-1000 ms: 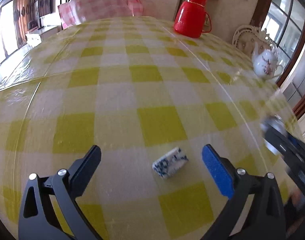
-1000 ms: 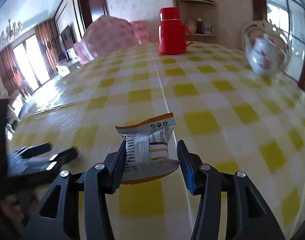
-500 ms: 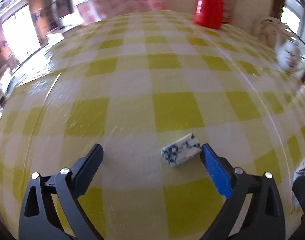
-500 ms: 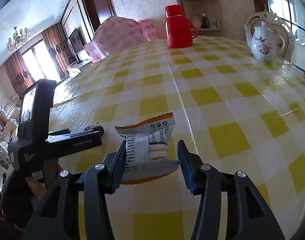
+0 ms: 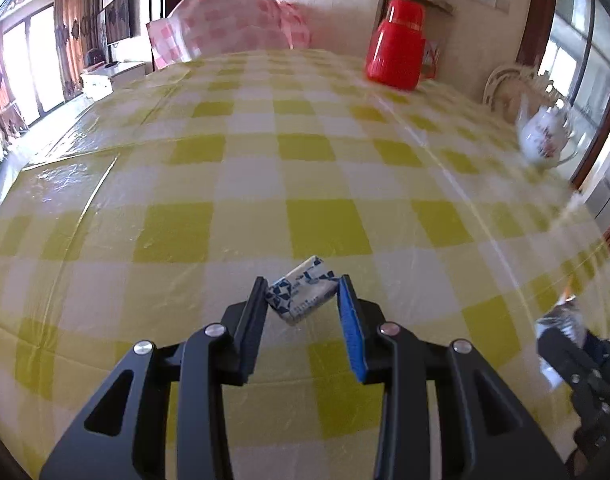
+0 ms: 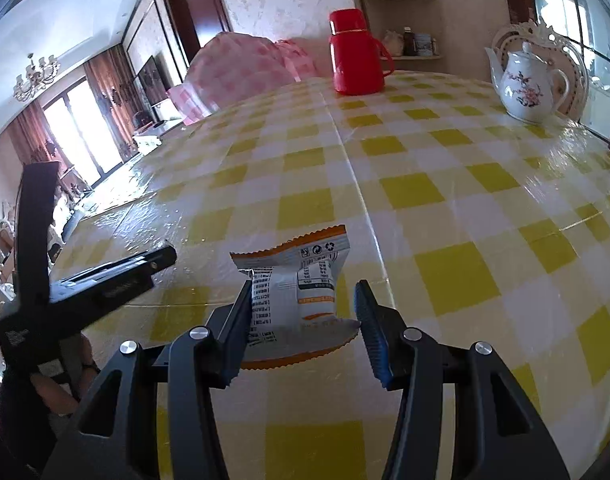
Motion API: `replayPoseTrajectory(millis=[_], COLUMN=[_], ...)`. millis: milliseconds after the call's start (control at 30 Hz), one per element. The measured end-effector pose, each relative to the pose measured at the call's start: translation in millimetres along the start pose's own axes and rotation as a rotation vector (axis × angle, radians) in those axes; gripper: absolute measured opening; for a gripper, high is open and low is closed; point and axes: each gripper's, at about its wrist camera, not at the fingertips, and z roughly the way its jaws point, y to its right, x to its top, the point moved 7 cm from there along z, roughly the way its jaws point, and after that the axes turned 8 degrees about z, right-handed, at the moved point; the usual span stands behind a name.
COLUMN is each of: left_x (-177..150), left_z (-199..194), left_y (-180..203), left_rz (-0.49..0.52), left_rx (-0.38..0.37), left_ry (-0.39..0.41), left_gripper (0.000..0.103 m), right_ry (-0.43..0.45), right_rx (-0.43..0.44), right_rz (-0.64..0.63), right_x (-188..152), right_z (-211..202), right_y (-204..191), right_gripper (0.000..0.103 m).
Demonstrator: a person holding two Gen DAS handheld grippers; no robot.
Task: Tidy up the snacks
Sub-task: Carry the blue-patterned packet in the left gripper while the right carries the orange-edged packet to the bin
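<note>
Two snacks are in sight: one small blue-and-white wrapped sweet (image 5: 301,290) and one orange-trimmed white snack packet (image 6: 295,295), each between the fingers of one gripper. There are two grippers, the left gripper (image 5: 301,292) and the right gripper (image 6: 303,300). On the one worktop (image 6: 445,200) stand one red flask (image 6: 355,58) and, right of the flask, one white flowered teapot (image 6: 525,84). Left of the flask lies one pink checked bundle (image 6: 241,68).

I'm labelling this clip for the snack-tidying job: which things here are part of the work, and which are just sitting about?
Part of the job:
- blue-and-white snack, between the left gripper jaws, which have just been closing
- orange-edged snack packet, in the right gripper

Just sitting about:
- red flask
- teapot
- pink checked cover
</note>
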Motion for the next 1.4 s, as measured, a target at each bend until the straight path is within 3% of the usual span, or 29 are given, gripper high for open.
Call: replayPoseTrajectory(millis=[233, 567, 867, 1100, 1400], left_x=[-3, -10, -32, -48, -82], left_z=[-8, -30, -51, -90, -124], left_y=[-1, -1, -9, -7, -18], left_rz=[-0.02, 0.004, -0.019, -0.02, 0.024], left_rx=[-0.003, 0.048, 0.05, 0.05, 0.085], left_ry=[0.021, 0.078, 0.106, 0.169, 0.166], left_gripper=[0.036, 0.036, 0.036, 0.036, 0.036], right_ry=[0.011, -0.003, -0.007, -0.002, -0.016], right_rx=[0.022, 0.044, 0.051, 0.118, 0.169], right_rz=[0.003, -0.01, -0.007, 0.009, 0.03], right_x=[0, -14, -28, -43, -69], right_z=[-2, -1, -8, -29, -47], right_y=[-2, -15, -25, -44, -62], right_gripper=[0.049, 0.049, 0.049, 0.049, 0.049])
